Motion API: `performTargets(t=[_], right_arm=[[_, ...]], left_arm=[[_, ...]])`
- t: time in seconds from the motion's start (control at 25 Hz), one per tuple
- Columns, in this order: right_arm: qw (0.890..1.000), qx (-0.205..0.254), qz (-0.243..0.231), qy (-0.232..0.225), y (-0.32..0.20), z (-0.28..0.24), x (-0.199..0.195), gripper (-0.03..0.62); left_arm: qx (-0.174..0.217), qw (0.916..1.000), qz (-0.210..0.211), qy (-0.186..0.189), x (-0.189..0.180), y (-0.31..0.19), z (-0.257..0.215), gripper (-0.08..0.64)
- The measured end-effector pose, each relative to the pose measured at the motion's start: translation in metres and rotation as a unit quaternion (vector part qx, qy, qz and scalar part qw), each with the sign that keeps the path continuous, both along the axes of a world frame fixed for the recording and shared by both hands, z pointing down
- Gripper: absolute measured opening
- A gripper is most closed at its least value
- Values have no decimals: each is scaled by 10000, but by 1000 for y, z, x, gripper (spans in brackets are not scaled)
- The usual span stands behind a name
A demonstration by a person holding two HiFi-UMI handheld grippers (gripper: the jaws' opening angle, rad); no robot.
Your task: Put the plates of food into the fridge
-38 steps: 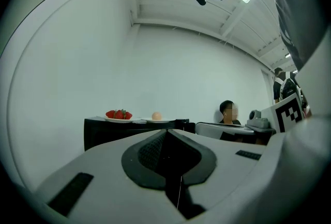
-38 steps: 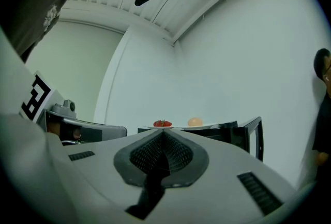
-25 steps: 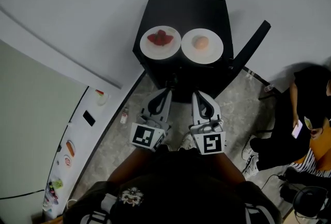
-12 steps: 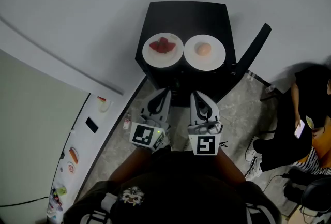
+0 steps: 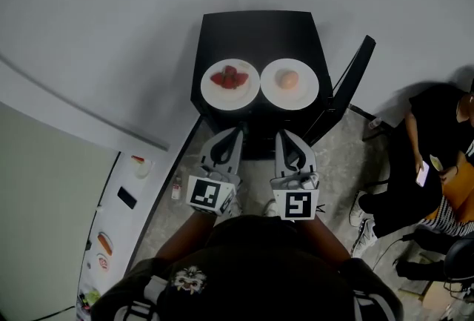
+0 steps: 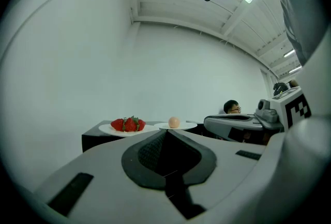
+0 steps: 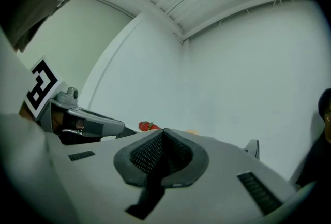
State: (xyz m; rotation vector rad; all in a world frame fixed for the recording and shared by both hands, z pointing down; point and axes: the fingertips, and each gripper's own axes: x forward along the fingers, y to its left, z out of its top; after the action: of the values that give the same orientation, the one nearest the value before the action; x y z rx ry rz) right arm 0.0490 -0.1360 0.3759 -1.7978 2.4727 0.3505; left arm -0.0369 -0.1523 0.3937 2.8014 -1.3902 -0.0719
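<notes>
Two white plates sit side by side on a small black table (image 5: 255, 34). The left plate (image 5: 210, 92) holds red strawberries (image 5: 229, 78); the right plate (image 5: 306, 92) holds one round orange-pink food (image 5: 288, 79). My left gripper (image 5: 235, 133) and right gripper (image 5: 284, 136) hang shut and empty just short of the table's near edge, side by side. In the left gripper view the strawberries (image 6: 128, 124) and the round food (image 6: 174, 122) show beyond the shut left gripper (image 6: 166, 133). The right gripper (image 7: 162, 133) view shows only the strawberries (image 7: 148, 125).
A white fridge door (image 5: 111, 238) with magnets stands at the lower left, closed. A black chair (image 5: 348, 86) leans by the table's right side. A seated person (image 5: 437, 141) with a phone is at the far right. Grey stone floor (image 5: 174, 201) lies under me.
The head view has shifted: the table and plates sit a little lower in the frame and less of the fridge door shows. Both grippers keep their place, shut.
</notes>
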Motion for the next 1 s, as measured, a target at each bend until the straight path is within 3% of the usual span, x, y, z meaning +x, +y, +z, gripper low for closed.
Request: performTargets(t=[0.2,0.32,0.52,0.64,0.76,1.0], right_arm=[[9972,-531,224,-475,-8,12,16,25],[9914,-763,356,-1003,-12,17,25,25],[9708,-1142,317,-2083,-19,27,37,26],[9442,-1441,207,-2955,-24,31,44,26],[9026,-1750,34,-3933,-32,35,49,110],[8217,-2007,-50,-5334,-48,32,62,132]], left_arm=[[-46,9996,248,81,1,-5,1,23],[-44,9992,393,96,2,-7,3,23],[-79,9983,559,160,4,-7,4,23],[-95,9979,605,187,2,-7,5,23],[-117,9978,619,181,-1,-7,8,23],[-188,9977,609,212,-6,-4,12,23]])
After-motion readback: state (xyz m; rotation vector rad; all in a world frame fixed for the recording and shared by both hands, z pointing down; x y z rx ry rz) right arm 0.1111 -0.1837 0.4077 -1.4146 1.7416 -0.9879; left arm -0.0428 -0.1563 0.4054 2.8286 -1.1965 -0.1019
